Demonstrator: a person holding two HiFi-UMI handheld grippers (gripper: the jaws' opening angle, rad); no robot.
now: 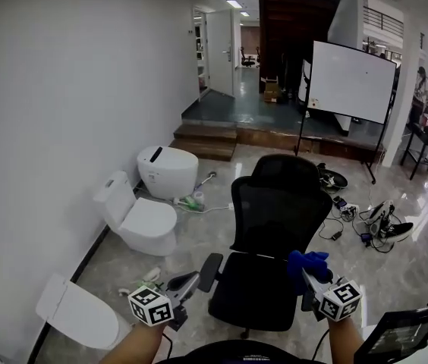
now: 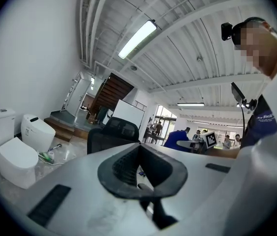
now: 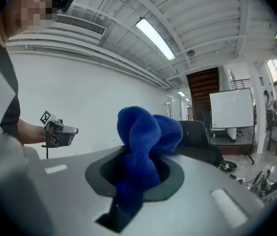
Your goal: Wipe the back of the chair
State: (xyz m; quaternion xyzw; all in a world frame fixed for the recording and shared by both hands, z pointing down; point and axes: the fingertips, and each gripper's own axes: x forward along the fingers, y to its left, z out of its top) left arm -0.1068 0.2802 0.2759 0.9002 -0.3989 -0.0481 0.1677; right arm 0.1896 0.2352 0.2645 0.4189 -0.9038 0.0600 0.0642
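Blue cloth (image 3: 146, 141) clamped between right gripper (image 3: 136, 183) jaws, bunched above; chair (image 1: 275, 203) ahead

The chair (image 1: 275, 226) stands in the middle of the floor (image 1: 199, 241). Toilets (image 1: 142, 222) line the wall at its left. Cables (image 1: 366, 222) lie right of it. Steps (image 1: 206, 141) and a whiteboard (image 1: 350, 82) stand behind. Before it, a cloth (image 1: 307, 262) sits in the right gripper (image 1: 306, 277).

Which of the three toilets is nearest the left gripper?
The toilet at bottom left, beside the left gripper; the tanked one and the rounded one stand farther off.
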